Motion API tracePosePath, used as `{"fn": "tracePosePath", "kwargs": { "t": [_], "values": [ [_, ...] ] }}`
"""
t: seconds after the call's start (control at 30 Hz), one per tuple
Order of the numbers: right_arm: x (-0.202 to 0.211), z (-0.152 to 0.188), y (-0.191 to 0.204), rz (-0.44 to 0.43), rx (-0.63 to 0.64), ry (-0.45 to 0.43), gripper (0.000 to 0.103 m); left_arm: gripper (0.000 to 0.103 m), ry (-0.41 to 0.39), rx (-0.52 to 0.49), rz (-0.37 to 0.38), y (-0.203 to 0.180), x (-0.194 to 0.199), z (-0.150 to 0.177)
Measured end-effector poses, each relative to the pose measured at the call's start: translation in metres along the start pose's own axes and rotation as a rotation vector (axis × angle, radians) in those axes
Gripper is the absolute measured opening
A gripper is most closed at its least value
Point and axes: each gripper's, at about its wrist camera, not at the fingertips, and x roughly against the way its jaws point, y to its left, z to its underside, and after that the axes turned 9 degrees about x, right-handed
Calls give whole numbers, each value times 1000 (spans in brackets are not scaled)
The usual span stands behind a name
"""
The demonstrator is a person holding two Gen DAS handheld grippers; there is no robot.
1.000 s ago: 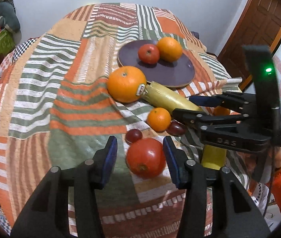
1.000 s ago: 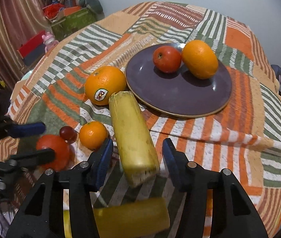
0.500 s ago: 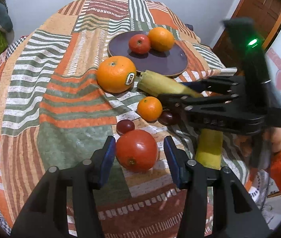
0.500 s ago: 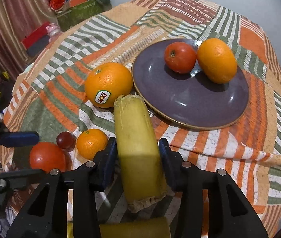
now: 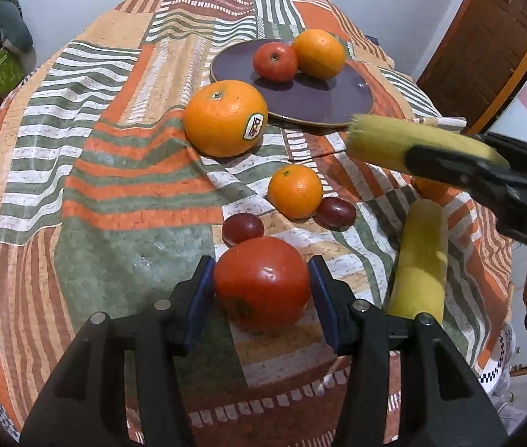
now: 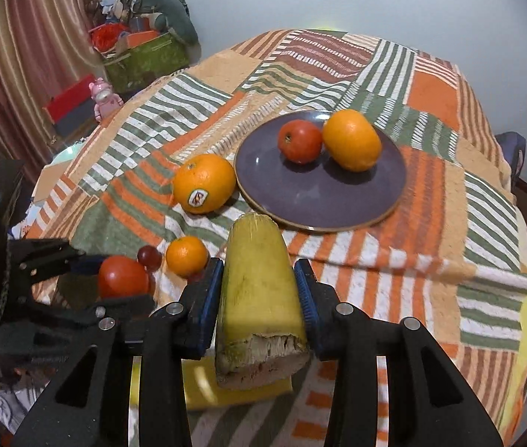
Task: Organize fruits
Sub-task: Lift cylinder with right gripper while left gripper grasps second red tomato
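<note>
My left gripper is closed around a big red tomato that sits on the patchwork cloth; both blue pads touch its sides. My right gripper is shut on a yellow banana piece and holds it lifted above the cloth; it shows in the left wrist view too. A purple plate further back holds a small tomato and an orange. A large stickered orange, a small orange and two dark grapes lie on the cloth.
A second banana piece lies on the cloth at the right. A wooden chair stands behind the table's right side. Boxes and clutter sit on the floor to the far left. The table edge drops off close in front.
My right gripper has closed on the banana piece and lifted it off the cloth. My left gripper has moved forward and closed onto the big tomato.
</note>
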Motion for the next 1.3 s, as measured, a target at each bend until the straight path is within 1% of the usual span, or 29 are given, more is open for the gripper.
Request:
{"fn": "tracePosePath", "kwargs": {
  "t": [0.1, 0.2, 0.4, 0.5, 0.63, 0.7, 0.93, 1.13, 1.3],
  "values": [
    [7, 3, -3, 6, -15, -15, 36, 49, -16, 2, 5, -1, 5, -2],
    [13, 3, -7, 7, -33, -34, 36, 45, -42, -11, -1, -4, 15, -4],
    [21, 2, -12, 8, -59, -66, 36, 45, -43, -36, -8, -7, 18, -2],
    [22, 3, -12, 4, -66, -71, 36, 45, -38, -39, -20, -10, 16, 1],
    [22, 6, -12, 2, -67, -70, 36, 45, -11, -43, -45, -9, 6, 0],
    [22, 7, -13, 0, -69, -69, 36, 45, 5, -38, -42, -7, 0, 2],
    [23, 6, -17, -2, -78, -75, 36, 45, 4, -19, -20, -3, 3, 1],
    [23, -1, -24, -6, -86, -93, 36, 45, -45, -35, -16, -5, 22, -12],
    [15, -8, -29, -16, -79, -92, 36, 45, -86, -39, -12, -7, 31, -37]
  ]
}}
